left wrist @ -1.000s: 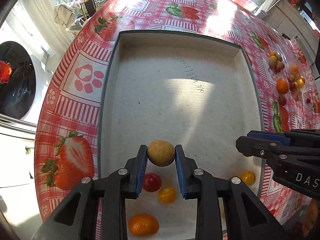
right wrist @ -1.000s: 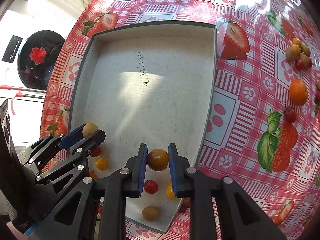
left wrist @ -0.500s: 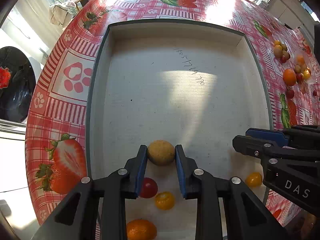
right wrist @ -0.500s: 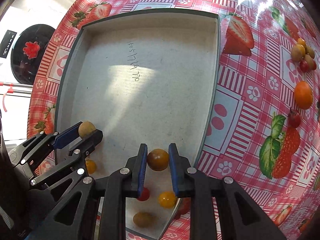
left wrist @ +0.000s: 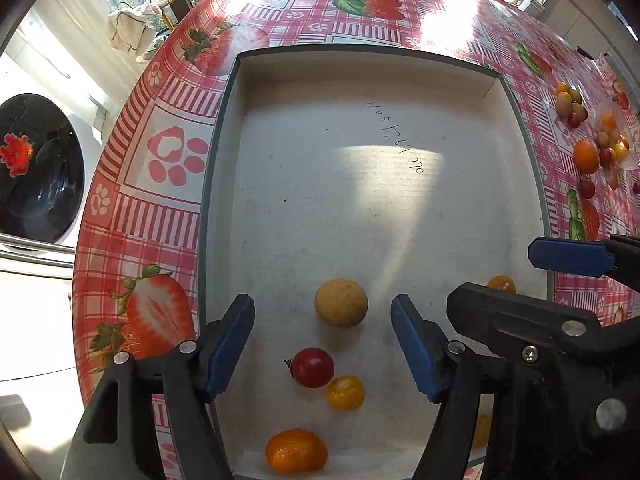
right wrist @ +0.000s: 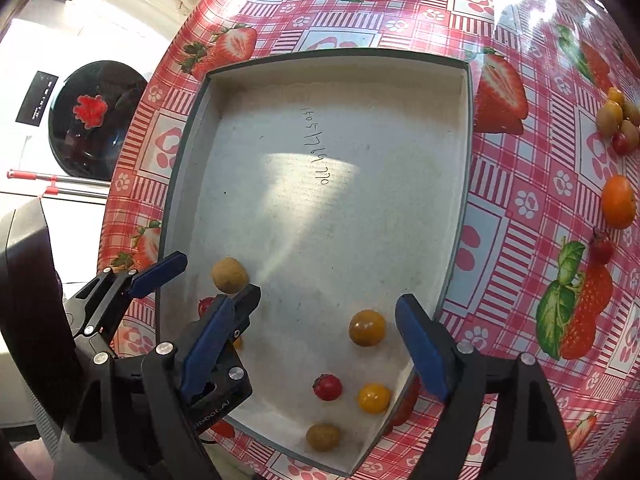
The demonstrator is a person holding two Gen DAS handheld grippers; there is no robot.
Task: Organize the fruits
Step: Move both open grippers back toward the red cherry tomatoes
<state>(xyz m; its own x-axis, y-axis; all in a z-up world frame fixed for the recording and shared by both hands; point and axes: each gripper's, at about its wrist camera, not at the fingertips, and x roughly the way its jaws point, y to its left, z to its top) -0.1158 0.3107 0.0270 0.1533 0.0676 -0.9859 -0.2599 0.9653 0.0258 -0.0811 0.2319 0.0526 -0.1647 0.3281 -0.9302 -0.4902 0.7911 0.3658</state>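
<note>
Left claw [left wrist: 322, 354]: we find its jaws opening, wide apart, with nothing gripped. It points down into the near end of the box [left wrist: 224, 128].
Tan fruit [left wrist: 341, 308]: it lies on the box floor between the left claw's blue pads, clear of both. It is roundish, with no long axis that matters for a grasp.
Fruit near left claw: a red tomato [left wrist: 312, 367] and a yellow tomato [left wrist: 346, 393] lie touching, just nearer the camera than the tan fruit; an orange [left wrist: 296, 456] sits at the near wall.
Right claw [right wrist: 316, 340]: its jaws are also opening and hold nothing. Its left pad sits just beside the left claw's right finger.
Amber tomato [right wrist: 367, 327]: it rests on the floor between the right claw's pads, closer to the right one and free of both.
Fruit near right claw: a small red tomato [right wrist: 327, 387], a yellow one [right wrist: 373, 398] and a brownish one [right wrist: 322, 437] lie in the near right corner.
Box contents: all fruit is gathered at the near end; the far part of the floor carries only handwriting.
Loose pile [right wrist: 618, 128]: unsorted fruit lies on the cloth [right wrist: 520, 200], well right of the box, with a loose orange [right wrist: 618, 201] nearer.
Deciding relation: we judge the right claw nearer the pile, so the next reach should go right, over the box wall.
Risk: released fruit may roll.
</note>
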